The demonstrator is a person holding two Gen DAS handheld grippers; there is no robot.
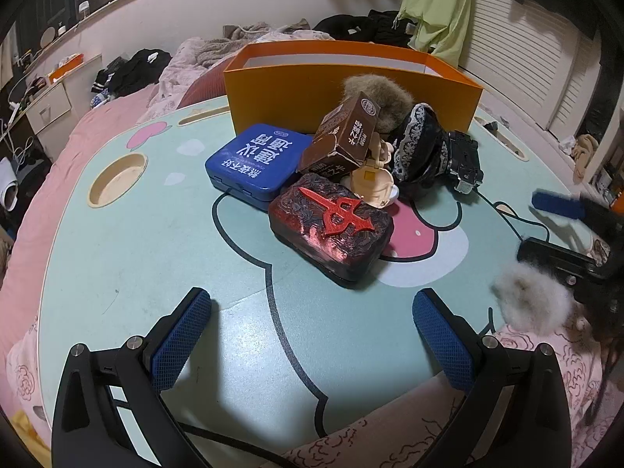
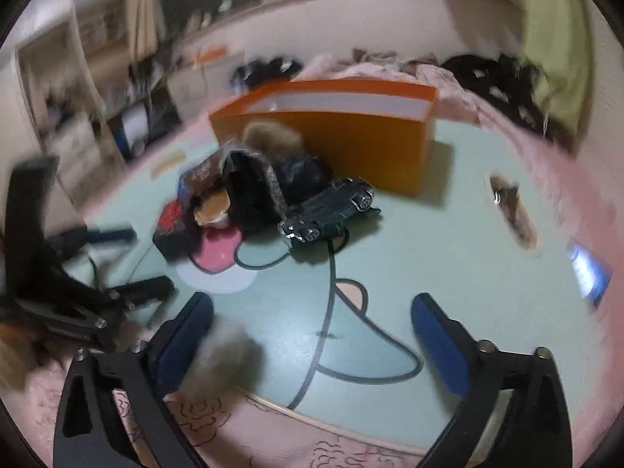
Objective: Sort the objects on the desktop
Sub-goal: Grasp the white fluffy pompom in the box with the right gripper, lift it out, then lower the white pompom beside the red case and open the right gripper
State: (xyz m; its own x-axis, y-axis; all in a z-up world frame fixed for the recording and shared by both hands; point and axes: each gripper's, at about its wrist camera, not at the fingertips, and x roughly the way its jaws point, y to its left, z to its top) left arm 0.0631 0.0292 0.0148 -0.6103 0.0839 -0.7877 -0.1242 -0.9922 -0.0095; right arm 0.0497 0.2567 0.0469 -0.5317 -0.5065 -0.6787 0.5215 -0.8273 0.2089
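A pile sits mid-table before an orange box [image 1: 351,78]: a blue tin [image 1: 257,160], a red-and-black case [image 1: 331,226], a brown carton [image 1: 343,136], a brown fur ball [image 1: 374,93], a black lace-trimmed piece [image 1: 421,148], a toy car [image 1: 464,160] and a beige figure [image 1: 374,183]. My left gripper [image 1: 312,335] hangs open near the front edge, nothing between its fingers. My right gripper [image 2: 312,335] is wide open. A pale fluffy ball [image 2: 226,355], blurred, lies against its left finger at the table's edge. The toy car [image 2: 331,210] and orange box [image 2: 331,132] lie ahead of it.
The round table [image 1: 117,257] has a cup hole [image 1: 117,179] at left and a slot [image 2: 514,210] at right. A pink blanket [image 1: 546,370] surrounds the table. The right gripper [image 1: 546,230] shows at the left view's right edge, the pale ball [image 1: 530,300] beside it.
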